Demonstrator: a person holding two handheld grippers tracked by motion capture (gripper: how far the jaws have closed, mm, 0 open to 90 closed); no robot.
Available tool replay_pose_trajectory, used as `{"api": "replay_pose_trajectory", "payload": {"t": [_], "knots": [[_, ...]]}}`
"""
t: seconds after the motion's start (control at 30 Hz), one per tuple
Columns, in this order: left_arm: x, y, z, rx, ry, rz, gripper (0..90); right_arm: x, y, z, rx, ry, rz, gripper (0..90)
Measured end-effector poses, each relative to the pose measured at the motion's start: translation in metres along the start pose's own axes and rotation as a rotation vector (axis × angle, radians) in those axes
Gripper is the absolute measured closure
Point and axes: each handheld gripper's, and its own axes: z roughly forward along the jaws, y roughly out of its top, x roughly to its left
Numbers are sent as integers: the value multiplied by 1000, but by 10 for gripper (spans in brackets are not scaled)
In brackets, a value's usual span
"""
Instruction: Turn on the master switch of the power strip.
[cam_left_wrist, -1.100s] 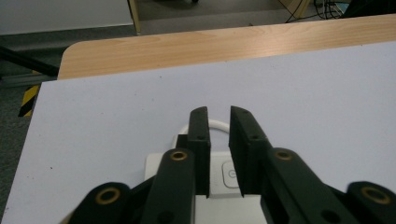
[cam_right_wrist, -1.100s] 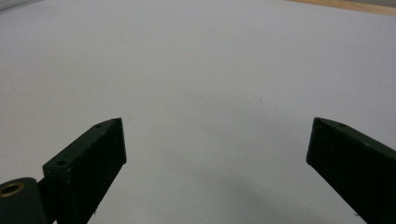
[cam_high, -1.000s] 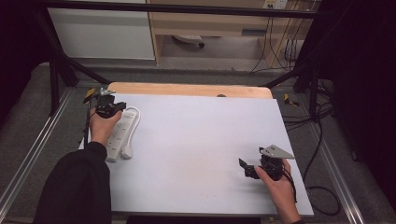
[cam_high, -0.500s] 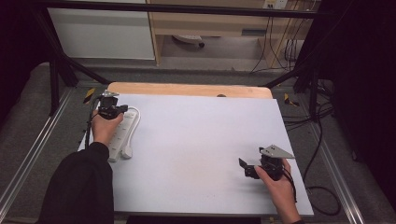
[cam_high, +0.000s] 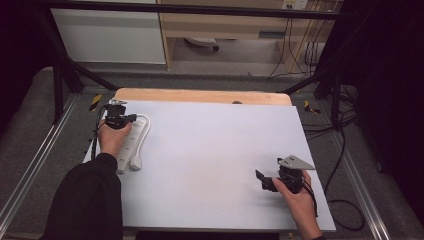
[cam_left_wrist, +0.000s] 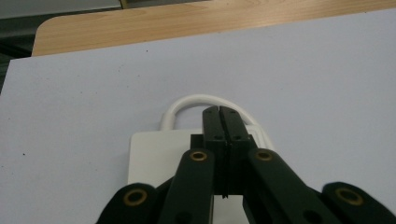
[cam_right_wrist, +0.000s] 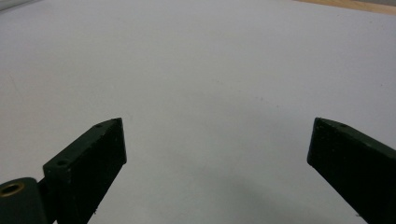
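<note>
Left claw (cam_left_wrist: 219, 116) pressed together over the unmarked white power strip (cam_high: 133, 143); right claw (cam_right_wrist: 217, 140) spread.

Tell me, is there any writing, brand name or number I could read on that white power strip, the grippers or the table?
None can be read.
White power strip: no print shows on its casing in the high view or the left gripper view.
Left gripper and right gripper: plain black, no marks.
Table: blank white surface.
Yellow-black tape on the floor: stripes, no words.

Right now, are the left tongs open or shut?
Shut: the left tongs have their jaws pressed together, empty, above the white power strip.
</note>
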Motion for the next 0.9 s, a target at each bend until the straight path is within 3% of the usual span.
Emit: {"api": "replay_pose_trajectory", "payload": {"t": [0.43, 0.9], "knots": [[7, -4, 0, 36, 28, 3, 900, 0, 1, -1, -2, 0, 1, 49], [-5, -3, 6, 32, -16, 14, 900, 0, 0, -1, 3, 1, 5, 49]]}}
